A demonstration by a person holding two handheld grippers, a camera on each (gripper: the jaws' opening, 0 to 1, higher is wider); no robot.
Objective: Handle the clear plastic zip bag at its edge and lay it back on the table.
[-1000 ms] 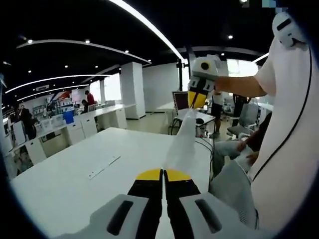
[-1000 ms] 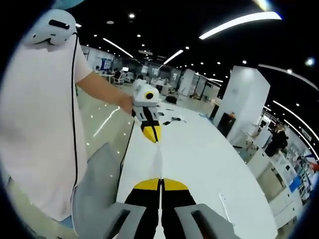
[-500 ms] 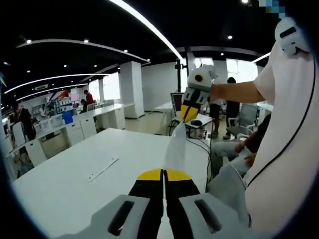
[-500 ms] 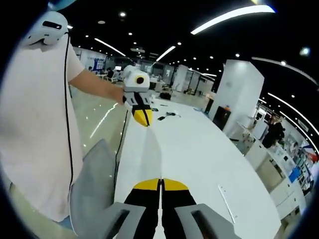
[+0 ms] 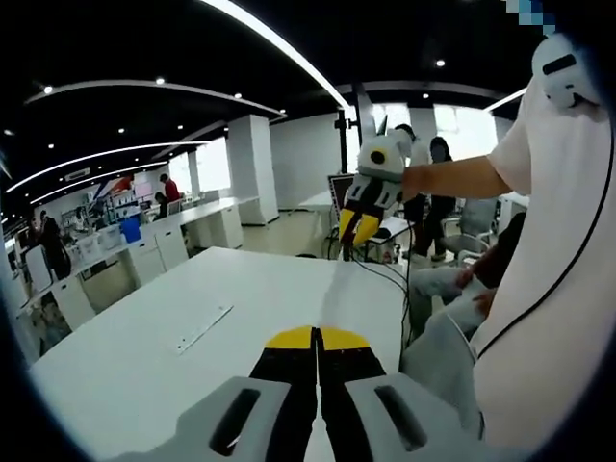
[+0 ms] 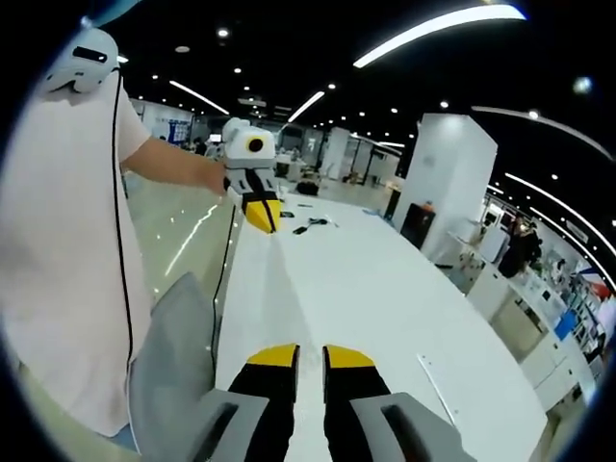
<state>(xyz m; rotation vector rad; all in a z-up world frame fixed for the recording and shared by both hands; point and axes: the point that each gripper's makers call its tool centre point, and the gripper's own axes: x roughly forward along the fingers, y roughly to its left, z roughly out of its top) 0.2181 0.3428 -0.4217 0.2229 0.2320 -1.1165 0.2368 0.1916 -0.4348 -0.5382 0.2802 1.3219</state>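
Note:
The clear plastic zip bag (image 5: 334, 289) rises as a thin see-through strip from my left gripper (image 5: 316, 338), whose yellow-tipped jaws are shut on its edge. Beyond it, my right gripper (image 5: 357, 227) hangs over the far table edge with its tips parted and the bag's far end free of them. In the right gripper view my own jaws (image 6: 310, 357) stand open with a bare gap between them. The left gripper (image 6: 258, 214) is farther up that view, shut, with the faint bag (image 6: 281, 274) trailing from it over the white table (image 6: 366, 289).
A thin pale strip (image 5: 202, 327) lies flat on the white table (image 5: 144, 356). Cables and small dark items (image 6: 313, 224) sit at the table's far end. The person's white shirt (image 5: 558, 269) and grey trousers (image 6: 173, 366) border the table edge.
The right gripper's jaws have opened and let go of the bag's edge. The two grippers have drawn farther apart; the left one stays shut on the bag.

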